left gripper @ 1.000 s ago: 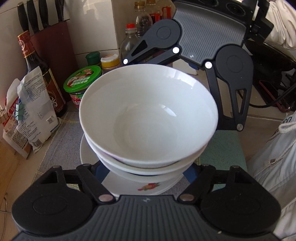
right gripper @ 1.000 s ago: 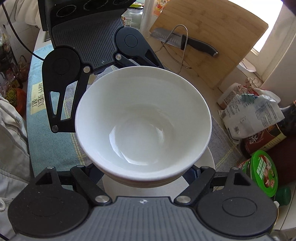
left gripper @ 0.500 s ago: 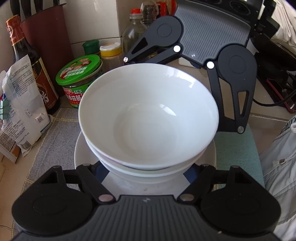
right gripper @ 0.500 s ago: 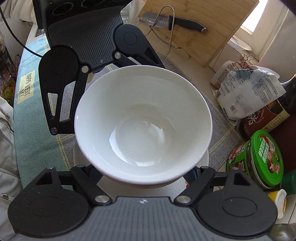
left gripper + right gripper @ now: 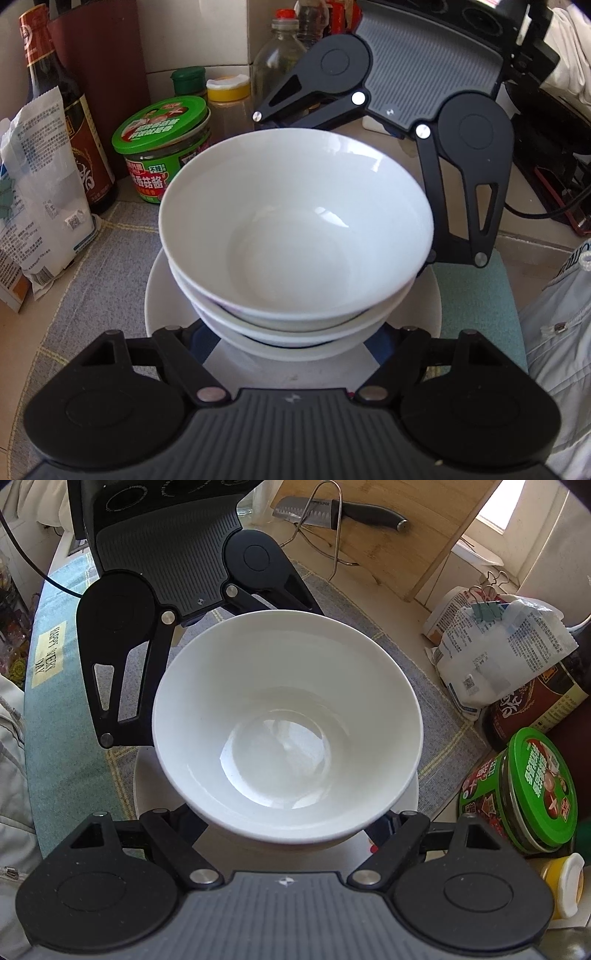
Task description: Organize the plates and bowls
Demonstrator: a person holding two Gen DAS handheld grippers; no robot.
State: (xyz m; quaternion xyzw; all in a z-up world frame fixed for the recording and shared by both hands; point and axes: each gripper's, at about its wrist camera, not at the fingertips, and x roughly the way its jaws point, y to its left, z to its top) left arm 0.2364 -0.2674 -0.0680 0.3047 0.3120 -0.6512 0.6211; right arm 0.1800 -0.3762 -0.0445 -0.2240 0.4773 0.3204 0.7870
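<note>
Sitting between both grippers' fingers, stacked bowls (image 5: 295,236), on plate (image 5: 162,295)

A green-lidded jar (image 5: 162,147) stands beside a dark sauce bottle (image 5: 66,110).

I see plain white bowls (image 5: 295,236) on a white plate (image 5: 162,295), over a grey mat (image 5: 107,266) with yellow grid lines. Jar (image 5: 162,147) has a green lid and a red-green label. Teal cloth (image 5: 55,709), tan cutting board (image 5: 402,528).
</note>
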